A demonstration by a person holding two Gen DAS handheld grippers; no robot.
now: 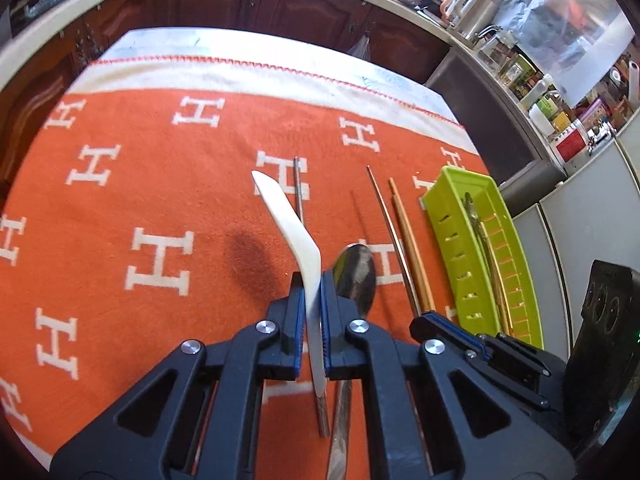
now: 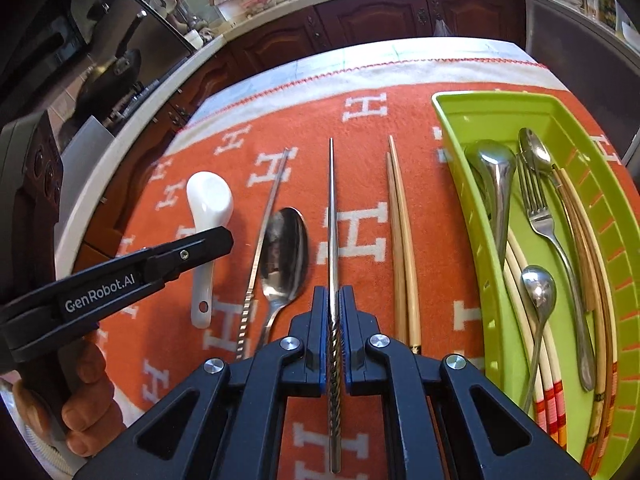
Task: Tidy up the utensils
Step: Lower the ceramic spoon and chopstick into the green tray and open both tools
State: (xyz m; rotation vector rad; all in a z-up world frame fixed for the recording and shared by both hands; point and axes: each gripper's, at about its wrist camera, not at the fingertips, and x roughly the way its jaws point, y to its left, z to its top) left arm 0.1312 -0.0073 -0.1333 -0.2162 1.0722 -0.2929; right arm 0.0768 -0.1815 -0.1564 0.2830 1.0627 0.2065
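My left gripper (image 1: 311, 280) is shut on a white ceramic spoon (image 1: 288, 220), held edge-on above the orange cloth; it also shows in the right wrist view (image 2: 208, 200). My right gripper (image 2: 333, 294) is shut on a metal chopstick (image 2: 331, 208) with a twisted handle, pointing away over the cloth. On the cloth lie a steel spoon (image 2: 284, 256), a second metal chopstick (image 2: 264, 236) and a pair of wooden chopsticks (image 2: 402, 248). A green tray (image 2: 480, 240) at the right holds several spoons, a fork (image 2: 544, 220) and chopsticks.
The orange cloth with white H marks (image 1: 140, 200) covers a table whose far edge faces dark wooden cabinets (image 1: 280, 4). A counter with jars and bottles (image 1: 560, 92) runs along the right. A black device (image 1: 604, 312) stands beside the tray.
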